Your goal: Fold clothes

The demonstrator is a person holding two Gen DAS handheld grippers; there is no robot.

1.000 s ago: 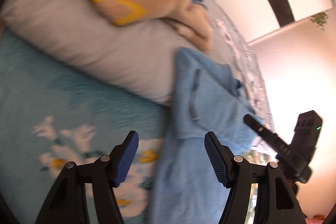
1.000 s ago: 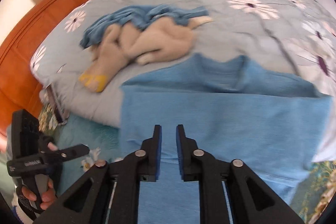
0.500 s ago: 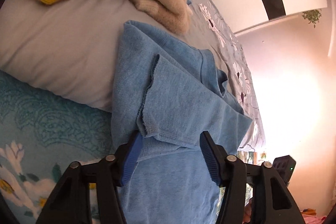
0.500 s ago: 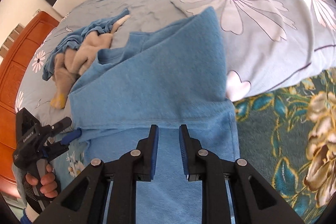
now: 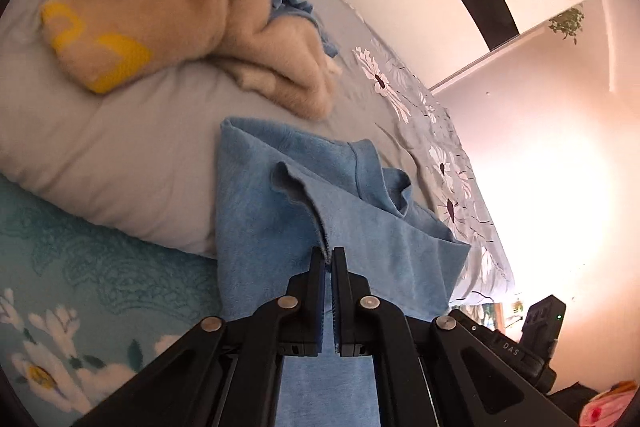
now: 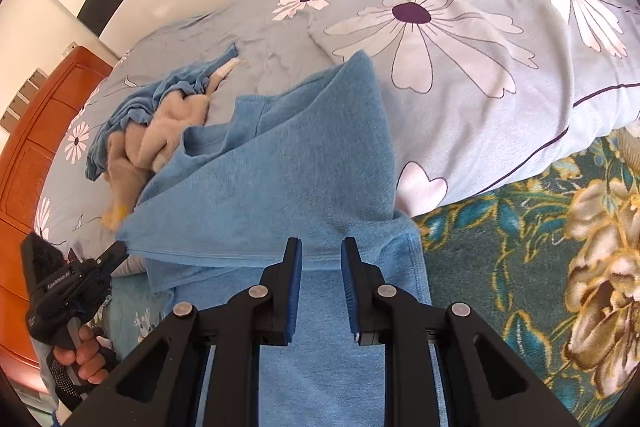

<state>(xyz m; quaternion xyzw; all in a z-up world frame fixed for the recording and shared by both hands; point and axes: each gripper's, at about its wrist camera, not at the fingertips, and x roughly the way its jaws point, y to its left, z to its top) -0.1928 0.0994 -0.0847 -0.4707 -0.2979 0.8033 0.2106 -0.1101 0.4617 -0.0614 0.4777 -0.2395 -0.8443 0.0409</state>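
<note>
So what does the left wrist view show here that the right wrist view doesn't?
Only the left wrist view shows the left tongs from behind, shut on a hem of the blue shirt, plus the yellow marking on the beige garment.

Only the right wrist view shows the orange wooden headboard, the green floral blanket, the hand holding the left tongs, and the right tongs, slightly apart over the shirt.

Both show the shirt, the beige garment and the daisy-print bedding.

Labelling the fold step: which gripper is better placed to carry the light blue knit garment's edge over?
Left. The left gripper is clamped on the light blue knit garment hem; the right gripper has a gap, gripping nothing.
</note>
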